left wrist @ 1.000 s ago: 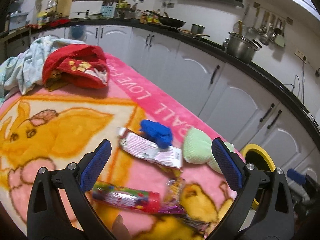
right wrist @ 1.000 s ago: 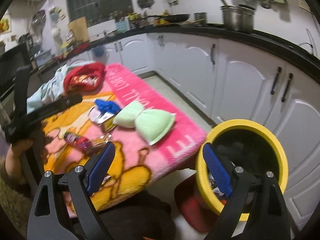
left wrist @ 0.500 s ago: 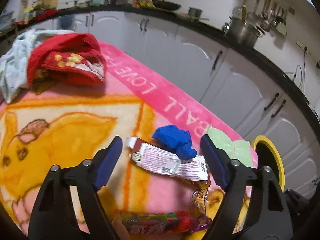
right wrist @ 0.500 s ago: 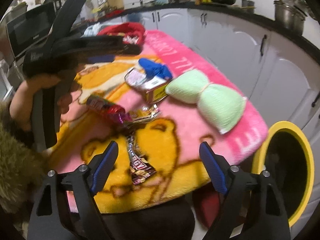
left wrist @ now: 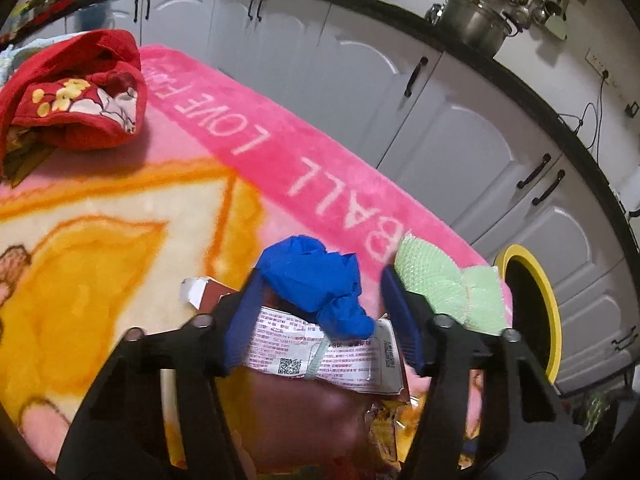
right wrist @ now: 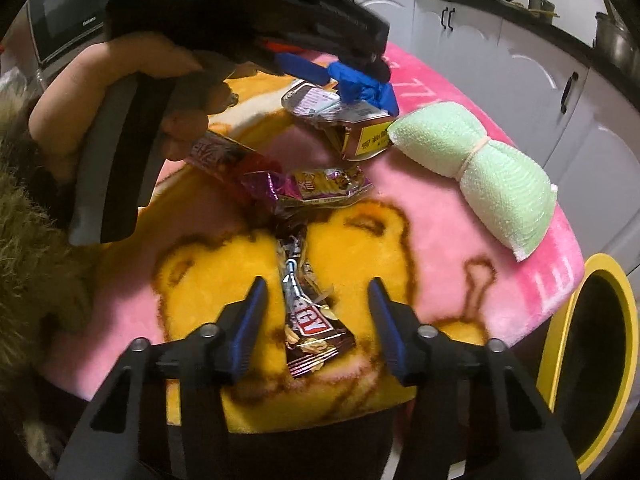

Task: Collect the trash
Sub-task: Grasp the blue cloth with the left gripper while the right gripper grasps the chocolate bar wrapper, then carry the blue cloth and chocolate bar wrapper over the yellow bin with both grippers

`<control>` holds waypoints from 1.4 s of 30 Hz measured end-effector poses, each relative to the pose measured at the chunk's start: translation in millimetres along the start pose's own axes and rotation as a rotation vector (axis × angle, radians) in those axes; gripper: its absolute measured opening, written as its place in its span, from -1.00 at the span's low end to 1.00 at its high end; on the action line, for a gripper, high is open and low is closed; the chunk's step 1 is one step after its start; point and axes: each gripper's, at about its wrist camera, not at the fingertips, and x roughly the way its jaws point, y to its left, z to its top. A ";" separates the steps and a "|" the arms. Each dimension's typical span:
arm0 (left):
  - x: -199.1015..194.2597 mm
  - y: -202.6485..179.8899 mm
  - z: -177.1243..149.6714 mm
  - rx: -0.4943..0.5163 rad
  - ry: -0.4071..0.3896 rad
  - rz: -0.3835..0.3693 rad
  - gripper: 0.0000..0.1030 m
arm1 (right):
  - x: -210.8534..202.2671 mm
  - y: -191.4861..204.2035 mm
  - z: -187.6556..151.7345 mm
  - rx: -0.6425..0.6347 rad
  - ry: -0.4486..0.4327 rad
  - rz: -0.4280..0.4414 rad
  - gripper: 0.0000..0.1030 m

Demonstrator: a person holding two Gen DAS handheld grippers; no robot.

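My left gripper [left wrist: 320, 312] is open, its jaws on either side of a crumpled blue glove [left wrist: 316, 280] that lies on a flattened brown carton [left wrist: 320, 354]. The glove [right wrist: 366, 86] and carton [right wrist: 340, 114] also show in the right wrist view, under the left gripper's body. My right gripper [right wrist: 314, 322] is open just above a brown snack wrapper [right wrist: 310, 328] on the blanket. A red candy tube [right wrist: 224, 158] and a purple-yellow wrapper [right wrist: 316, 186] lie between them. The yellow-rimmed trash bin [right wrist: 592, 364] stands on the floor at the right.
A pink and yellow blanket [left wrist: 120, 216] covers the table. A green sponge bundle [right wrist: 480, 168] lies near its right edge. A red cloth [left wrist: 76, 92] sits at the far left. White kitchen cabinets [left wrist: 460, 140] run behind. The person's hand [right wrist: 120, 92] holds the left gripper.
My left gripper has moved forward and down around the blue glove. My right gripper has swung left from the bin and lowered over the brown wrapper.
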 end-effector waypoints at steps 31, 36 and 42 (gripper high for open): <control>-74.5 19.7 -24.2 -0.067 -0.151 0.054 -0.89 | -39.2 3.3 -10.2 -0.036 -0.094 0.088 -0.58; -88.1 16.8 -31.6 -0.061 -0.172 0.062 -0.89 | -49.6 -1.9 -6.6 -0.024 -0.127 0.080 -0.57; -101.9 5.2 -36.8 -0.047 -0.196 0.054 -0.90 | -64.7 -12.1 -7.3 0.005 -0.168 0.057 -0.57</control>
